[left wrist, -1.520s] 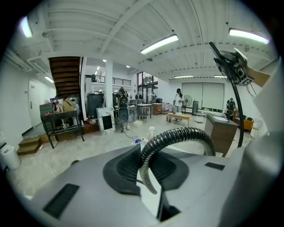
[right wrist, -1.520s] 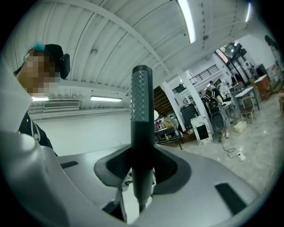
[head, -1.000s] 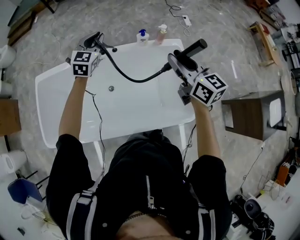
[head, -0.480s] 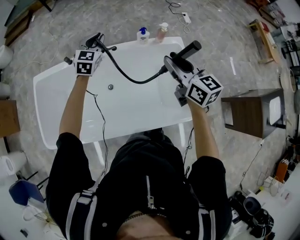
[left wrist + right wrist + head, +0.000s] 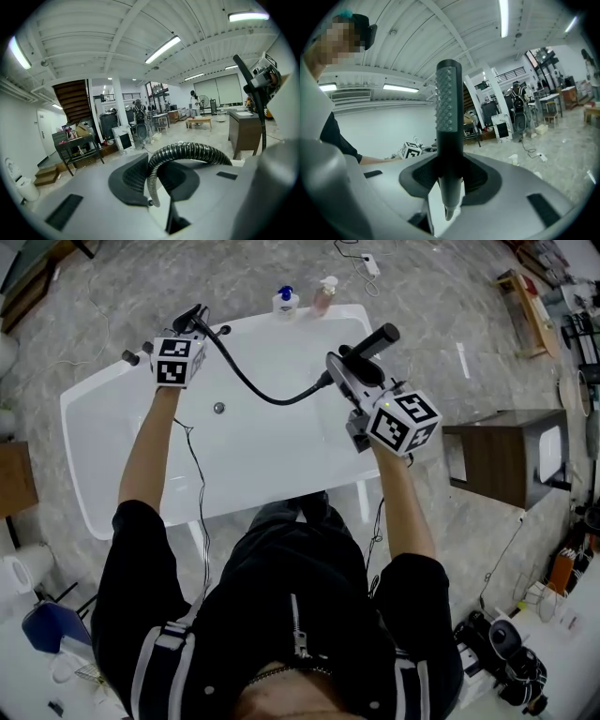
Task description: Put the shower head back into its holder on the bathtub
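Note:
The black shower head (image 5: 375, 341) is clamped in my right gripper (image 5: 352, 367) and held over the right end of the white bathtub (image 5: 94, 512). In the right gripper view the shower head (image 5: 449, 117) stands upright between the shut jaws of the right gripper (image 5: 449, 183). Its black ribbed hose (image 5: 253, 390) curves left to my left gripper (image 5: 192, 322), which is at the black tap fitting (image 5: 214, 331) on the far rim. In the left gripper view the hose (image 5: 187, 152) arches up from the left gripper (image 5: 152, 183), which is shut on it. The holder itself is hidden.
Two pump bottles (image 5: 285, 302) (image 5: 324, 294) stand on the tub's far rim. A drain (image 5: 218, 408) sits in the tub floor. A dark wooden cabinet (image 5: 506, 465) is to the right, and a cable with a plug (image 5: 370, 266) lies on the marble floor beyond.
Both grippers have sunk a little toward the tub, each keeping its grip. The shower head and hose came down with them.

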The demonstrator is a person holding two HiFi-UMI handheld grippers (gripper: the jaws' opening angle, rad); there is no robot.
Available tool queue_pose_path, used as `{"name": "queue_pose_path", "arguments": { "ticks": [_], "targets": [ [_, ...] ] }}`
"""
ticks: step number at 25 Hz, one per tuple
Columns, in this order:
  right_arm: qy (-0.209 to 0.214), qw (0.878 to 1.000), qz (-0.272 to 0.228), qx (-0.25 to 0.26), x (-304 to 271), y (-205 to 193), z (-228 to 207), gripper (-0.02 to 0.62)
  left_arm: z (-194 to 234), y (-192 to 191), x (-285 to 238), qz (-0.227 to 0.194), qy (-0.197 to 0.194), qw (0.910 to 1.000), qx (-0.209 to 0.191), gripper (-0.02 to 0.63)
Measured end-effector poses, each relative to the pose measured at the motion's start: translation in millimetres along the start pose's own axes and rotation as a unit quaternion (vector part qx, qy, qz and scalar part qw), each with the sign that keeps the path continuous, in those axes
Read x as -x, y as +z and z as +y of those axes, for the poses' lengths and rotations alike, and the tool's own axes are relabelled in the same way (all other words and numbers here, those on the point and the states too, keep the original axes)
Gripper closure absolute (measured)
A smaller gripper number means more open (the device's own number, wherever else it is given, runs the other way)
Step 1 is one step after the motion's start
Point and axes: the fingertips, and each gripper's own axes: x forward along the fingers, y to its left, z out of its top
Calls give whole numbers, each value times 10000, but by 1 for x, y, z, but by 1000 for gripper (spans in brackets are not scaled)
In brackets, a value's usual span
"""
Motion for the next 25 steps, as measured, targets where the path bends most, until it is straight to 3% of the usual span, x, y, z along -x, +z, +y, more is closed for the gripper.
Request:
{"name": "queue_pose_path", "arguments": {
  "ticks": [11, 18, 25],
  "targets": [
    [-297, 9994, 6, -192, -20, -26, -9, 462, 7, -37, -30, 117, -48, 9997, 230, 546],
    [-354, 9990, 37, -281, -34, -30, -16, 462, 7, -67, -38, 262, 1, 9973, 680, 546],
    [-465, 9985, -7, -292, -39, -27, -25, 462, 17, -86, -54, 232, 293, 9946, 969, 546]
  ]
}}
